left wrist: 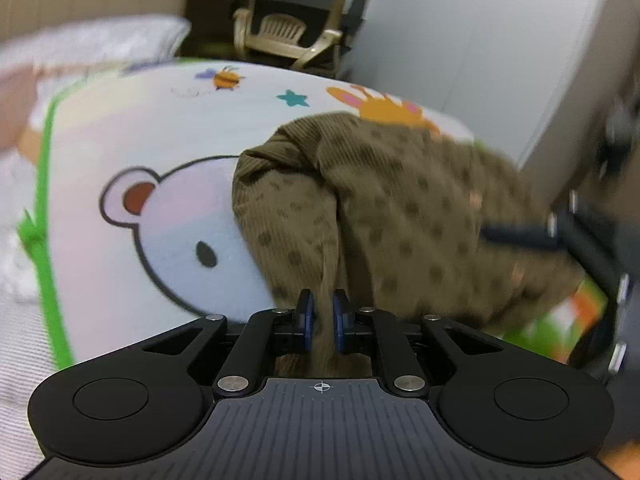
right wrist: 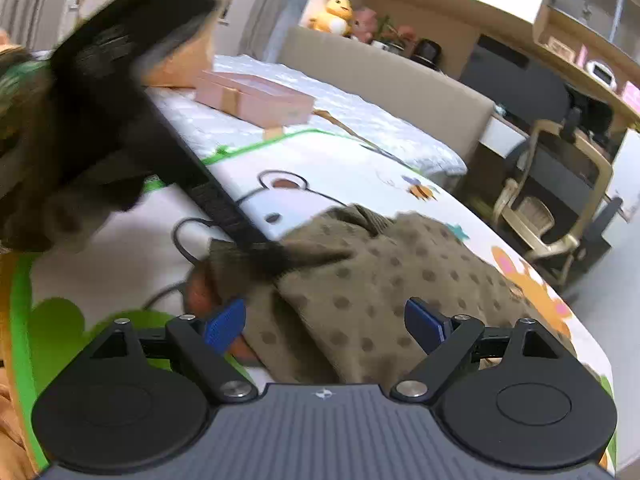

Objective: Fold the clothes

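An olive-brown dotted garment (left wrist: pixel 384 208) lies bunched on a cartoon-printed play mat (left wrist: pixel 120 152) on the bed. My left gripper (left wrist: pixel 323 314) is shut on a fold of this garment, its blue pads pinching the cloth. In the right wrist view the same garment (right wrist: pixel 360 292) spreads in front of my right gripper (right wrist: pixel 326 324), which stands open with its blue fingers (right wrist: pixel 224 326) on either side of the cloth. The left gripper (right wrist: pixel 276 258) shows there too, blurred, reaching in from the upper left and holding the garment's far edge.
A pink flat box (right wrist: pixel 256 98) rests on the white quilt behind the mat. A beige plastic chair (right wrist: pixel 540 208) stands past the bed's end, near a desk. A padded headboard (right wrist: pixel 384 76) and shelves with plush toys (right wrist: pixel 336 14) line the back. The bed's edge drops off to the right.
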Available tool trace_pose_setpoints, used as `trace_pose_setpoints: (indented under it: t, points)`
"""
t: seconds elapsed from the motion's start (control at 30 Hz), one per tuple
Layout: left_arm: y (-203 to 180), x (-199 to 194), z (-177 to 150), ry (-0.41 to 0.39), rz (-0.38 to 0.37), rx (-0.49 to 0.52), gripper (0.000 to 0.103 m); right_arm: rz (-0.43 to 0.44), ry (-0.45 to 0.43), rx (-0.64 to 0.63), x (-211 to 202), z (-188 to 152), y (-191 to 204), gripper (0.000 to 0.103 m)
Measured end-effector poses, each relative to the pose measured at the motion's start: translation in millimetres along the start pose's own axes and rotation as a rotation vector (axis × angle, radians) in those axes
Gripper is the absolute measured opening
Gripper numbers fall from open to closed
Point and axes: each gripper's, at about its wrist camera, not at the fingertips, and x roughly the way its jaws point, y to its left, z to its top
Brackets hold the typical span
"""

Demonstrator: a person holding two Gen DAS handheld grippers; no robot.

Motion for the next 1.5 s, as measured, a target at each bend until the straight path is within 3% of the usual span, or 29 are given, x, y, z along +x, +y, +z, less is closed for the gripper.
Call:
trace_pose_setpoints:
  t: [0.2, 0.27, 0.37, 0.43, 0.57, 0.77, 0.9, 1.07, 1.2, 1.23, 1.27, 1.33, 1.37, 1.4, 1.43, 1.5]
  points:
    - [5, -1, 27, -0.044, -0.124, -0.126, 0.01, 0.025, -0.008, -0.07, 23, 18, 22, 0.088]
    - [4, -1, 29, -0.038, -0.123, -0.129, 0.01, 0.03, -0.008, -0.087, 25, 19, 27, 0.088]
    - [2, -13, 20, -0.02, -0.067, -0.062, 0.022, 0.049, -0.02, -0.075, 18, 14, 22, 0.088]
    - [-2, -19, 8, -0.019, -0.009, 0.017, 0.039, 0.051, -0.018, -0.048, 13, 9, 14, 0.088]
    - [-10, -14, -9, 0.001, 0.043, 0.113, 0.037, 0.033, 0.008, 0.022, 7, -4, -6, 0.089]
    - [-15, 6, -13, -0.045, 0.113, 0.179, 0.022, 0.001, 0.006, 0.028, 1, -8, -12, 0.088]
    - [-3, 5, 0, -0.046, 0.023, 0.008, 0.011, 0.008, -0.007, -0.009, 9, 0, -1, 0.088]
    - [15, 5, 19, -0.04, -0.189, -0.254, 0.007, -0.016, -0.016, -0.082, 29, 15, 23, 0.088]
    - [9, 7, 33, -0.067, -0.227, -0.258, 0.007, -0.115, 0.01, -0.18, 62, 20, 29, 0.088]
    - [10, 7, 35, -0.07, -0.231, -0.265, 0.007, -0.145, 0.018, -0.189, 66, 21, 25, 0.083]
    - [11, 7, 37, -0.074, -0.234, -0.273, 0.007, -0.176, 0.026, -0.196, 70, 22, 19, 0.065]
    - [17, 0, 36, -0.095, -0.226, -0.292, 0.012, -0.211, 0.042, -0.174, 74, 23, 4, 0.041]
    - [21, -3, 36, -0.105, -0.22, -0.303, 0.014, -0.215, 0.043, -0.14, 73, 23, -5, 0.038]
    - [27, -7, 35, -0.12, -0.211, -0.319, 0.025, -0.218, 0.043, -0.105, 71, 23, -15, 0.035]
    - [33, -11, 34, -0.131, -0.207, -0.341, 0.044, -0.232, 0.039, -0.092, 69, 23, -20, 0.029]
    - [47, -18, 32, -0.148, -0.2, -0.389, 0.059, -0.251, 0.028, -0.071, 66, 22, -28, 0.027]
